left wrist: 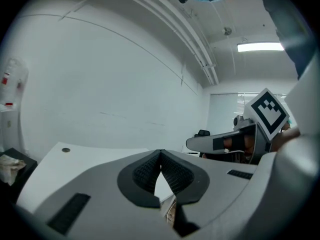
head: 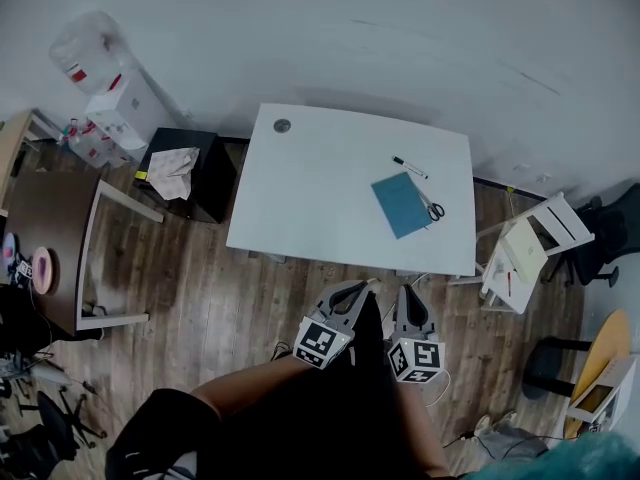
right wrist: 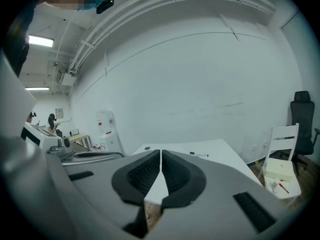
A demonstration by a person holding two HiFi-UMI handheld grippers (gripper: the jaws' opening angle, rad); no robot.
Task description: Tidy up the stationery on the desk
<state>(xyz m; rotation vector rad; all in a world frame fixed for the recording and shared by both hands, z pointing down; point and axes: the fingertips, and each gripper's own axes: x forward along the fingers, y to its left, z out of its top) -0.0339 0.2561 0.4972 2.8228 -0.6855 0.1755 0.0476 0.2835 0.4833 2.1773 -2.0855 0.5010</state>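
Both grippers, left (head: 361,287) and right (head: 408,292), hang short of the desk (head: 310,208), jaws pressed together on nothing. The notebook (head: 401,204), pen (head: 410,168) and scissors (head: 432,208) lie towards its right side. I should open the right jaws before reaching in, then come at the pen low, square across its barrel.

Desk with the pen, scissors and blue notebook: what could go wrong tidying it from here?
1. The scissors seem to touch the notebook, so lifting one may drag the other.
2. The thin pen could roll away if nudged.
3. The left tool and right tool are both shut; if they stay shut, they would likely only push things across the desk.
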